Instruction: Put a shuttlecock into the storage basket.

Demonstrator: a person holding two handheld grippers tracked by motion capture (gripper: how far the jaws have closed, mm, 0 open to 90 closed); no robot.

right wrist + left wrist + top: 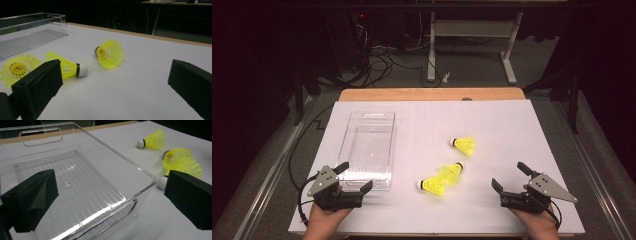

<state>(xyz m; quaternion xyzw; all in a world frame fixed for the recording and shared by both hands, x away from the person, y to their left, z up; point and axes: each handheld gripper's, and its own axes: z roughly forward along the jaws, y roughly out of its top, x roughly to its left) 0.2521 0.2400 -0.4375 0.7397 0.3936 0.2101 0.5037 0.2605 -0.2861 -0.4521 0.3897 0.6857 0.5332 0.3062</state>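
3 yellow shuttlecocks [447, 175] lie on the white desk [512, 125], right of its middle. The clear tray [367, 150] sits toward the left edge. The left gripper [354, 177] rests at the tray's near end, fingers apart. The right gripper [509, 177] waits near the front right corner, fingers apart, shuttlecocks well apart from them.

The left tool [355, 175] sits right at the near end of a clear bin [368, 149], whose raised walls block a low pass straight ahead; its top is open. Between the tools lie two touching shuttlecocks [441, 179], with a third shuttlecock [463, 145] farther off. The right tool [510, 176] has bare surface [512, 130] ahead and to the right.
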